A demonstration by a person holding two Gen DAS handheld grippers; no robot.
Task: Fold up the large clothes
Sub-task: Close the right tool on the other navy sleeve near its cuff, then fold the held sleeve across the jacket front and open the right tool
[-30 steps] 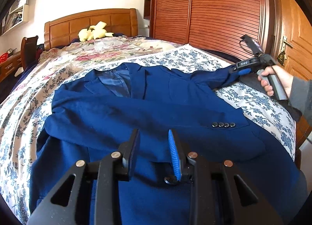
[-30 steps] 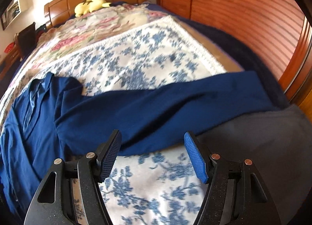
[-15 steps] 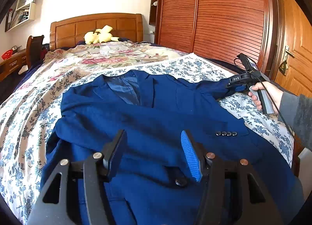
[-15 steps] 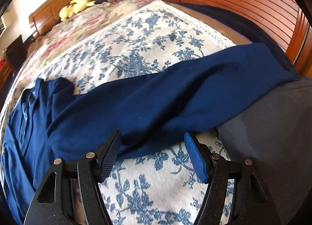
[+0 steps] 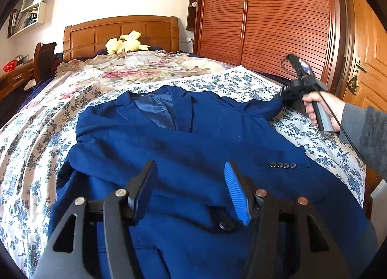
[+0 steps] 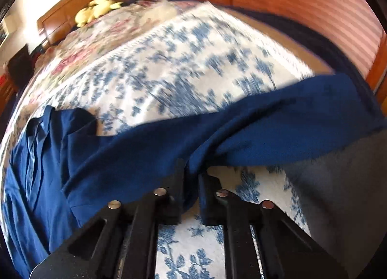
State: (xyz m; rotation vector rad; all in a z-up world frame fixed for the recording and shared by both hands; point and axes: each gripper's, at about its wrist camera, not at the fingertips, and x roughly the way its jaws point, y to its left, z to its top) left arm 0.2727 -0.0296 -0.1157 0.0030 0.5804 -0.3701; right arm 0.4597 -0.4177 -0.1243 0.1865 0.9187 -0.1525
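A navy blue suit jacket of matte woven cloth lies face up across the foot of the bed, on a white bedspread printed with blue flowers. Its lapels open on a smoother, faintly shiny blue lining, and one sleeve is folded across the chest, four small dark buttons in a row at its cuff.

The left hand-held gripper hangs over the jacket's lower front with its jaws spread wide, holding nothing; one finger has a ribbed blue pad, the other looks black.

The left wrist view alone shows the whole garment, a yellow plush toy by the wooden headboard, and slatted reddish wardrobe doors. It also shows the right hand gripping its tool at the far sleeve's end.

The right wrist view, blurred, shows that sleeve stretched out sideways, with the right hand-held gripper pinched closed on a bunched fold of its lower edge.
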